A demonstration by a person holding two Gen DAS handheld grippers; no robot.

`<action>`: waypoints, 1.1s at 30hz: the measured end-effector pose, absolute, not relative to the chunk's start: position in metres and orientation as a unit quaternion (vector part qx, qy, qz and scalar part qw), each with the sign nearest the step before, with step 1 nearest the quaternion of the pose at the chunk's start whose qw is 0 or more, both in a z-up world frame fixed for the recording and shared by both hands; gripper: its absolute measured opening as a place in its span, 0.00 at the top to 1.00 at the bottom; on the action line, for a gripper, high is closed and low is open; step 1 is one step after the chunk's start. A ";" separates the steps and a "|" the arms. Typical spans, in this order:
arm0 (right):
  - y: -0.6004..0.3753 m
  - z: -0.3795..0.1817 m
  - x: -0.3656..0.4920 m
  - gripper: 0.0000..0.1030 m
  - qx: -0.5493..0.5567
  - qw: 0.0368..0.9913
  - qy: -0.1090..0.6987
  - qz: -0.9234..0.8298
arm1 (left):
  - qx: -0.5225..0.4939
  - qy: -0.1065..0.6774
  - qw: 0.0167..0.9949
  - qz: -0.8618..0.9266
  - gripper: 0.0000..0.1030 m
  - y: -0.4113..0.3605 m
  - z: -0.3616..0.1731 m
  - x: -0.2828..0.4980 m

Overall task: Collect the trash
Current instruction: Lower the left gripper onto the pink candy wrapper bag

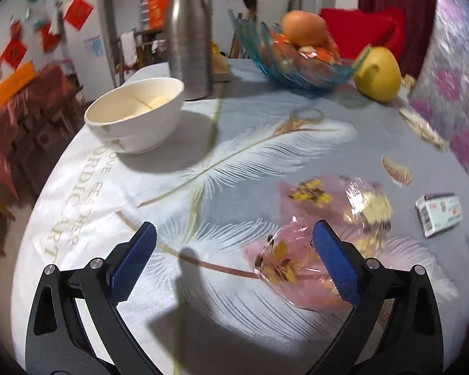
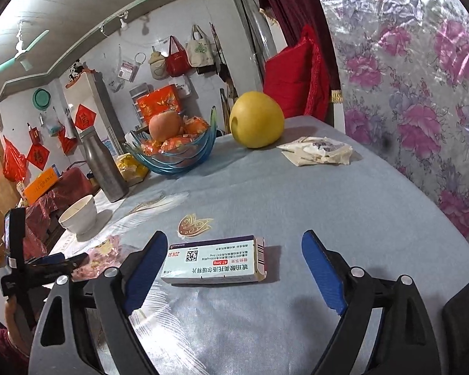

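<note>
Right gripper [image 2: 234, 268]: jaws spread wide, nothing between the pads yet. The medicine box [image 2: 214, 264] lies flat on the table [image 2: 344, 206], just ahead of the jaws and slightly toward the left pad. Its long axis runs across the gap, pad to pad, so I judge closing now would catch it end to end; I would turn the wrist or take the short side instead.

Left gripper [image 1: 234, 259]: jaws also spread, empty. The pink plastic wrapper [image 1: 300, 268] sits against the right pad and spills beyond it, off-centre to the right; whether it touches the pad I cannot tell.

Right arm is nearer the box, left arm nearer the wrapper. Open cloth surrounds the box. A crumpled white wrapper [image 2: 317, 151] lies farther back beside the yellow fruit [image 2: 256, 120], well apart from both grippers.
</note>
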State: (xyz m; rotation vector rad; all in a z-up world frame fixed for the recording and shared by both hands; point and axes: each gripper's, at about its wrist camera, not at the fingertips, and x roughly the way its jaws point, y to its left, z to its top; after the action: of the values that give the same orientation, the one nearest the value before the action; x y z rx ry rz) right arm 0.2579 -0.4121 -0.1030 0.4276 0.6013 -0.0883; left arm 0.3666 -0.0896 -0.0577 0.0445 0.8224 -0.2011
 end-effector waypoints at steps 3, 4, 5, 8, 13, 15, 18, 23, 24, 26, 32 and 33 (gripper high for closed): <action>-0.418 -0.107 0.260 0.16 0.223 0.926 0.301 -0.044 | 0.015 0.382 0.916 -0.120 0.07 -0.094 -0.049 0.358; -0.418 -0.108 0.261 0.16 0.226 0.925 0.303 -0.044 | 0.019 0.367 0.921 -0.127 0.07 -0.096 -0.044 0.352; -0.419 -0.109 0.261 0.16 0.228 0.924 0.305 -0.044 | 0.024 0.350 0.927 -0.133 0.07 -0.099 -0.039 0.346; -0.418 -0.109 0.262 0.16 0.226 0.923 0.308 -0.041 | 0.033 0.310 0.939 -0.145 0.07 -0.106 -0.028 0.333; -0.415 -0.108 0.262 0.16 0.222 0.924 0.309 -0.035 | 0.063 0.323 0.930 -0.166 0.07 -0.125 -0.037 0.340; -0.415 -0.108 0.262 0.15 0.222 0.924 0.309 -0.033 | 0.081 0.347 0.919 -0.168 0.07 -0.133 -0.048 0.346; -0.415 -0.109 0.263 0.15 0.224 0.923 0.311 -0.031 | 0.106 0.382 0.903 -0.163 0.07 -0.142 -0.061 0.354; -0.415 -0.109 0.263 0.15 0.225 0.922 0.312 -0.031 | 0.096 0.442 0.877 -0.165 0.06 -0.138 -0.079 0.370; -0.415 -0.109 0.263 0.15 0.225 0.923 0.312 -0.031 | 0.090 0.452 0.872 -0.166 0.06 -0.136 -0.081 0.373; -0.415 -0.109 0.263 0.15 0.226 0.922 0.313 -0.030 | 0.078 0.449 0.874 -0.167 0.06 -0.132 -0.080 0.373; -0.415 -0.111 0.265 0.15 0.229 0.920 0.316 -0.030 | 0.090 0.448 0.875 -0.161 0.06 -0.135 -0.080 0.371; -0.415 -0.111 0.265 0.15 0.230 0.920 0.317 -0.030 | 0.089 0.447 0.875 -0.160 0.06 -0.135 -0.080 0.371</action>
State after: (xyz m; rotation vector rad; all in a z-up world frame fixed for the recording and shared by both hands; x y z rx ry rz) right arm 0.2648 -0.4153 -0.1111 0.4727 0.6507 -0.0610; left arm 0.3706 -0.1350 -0.0801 0.1867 0.9341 -0.3340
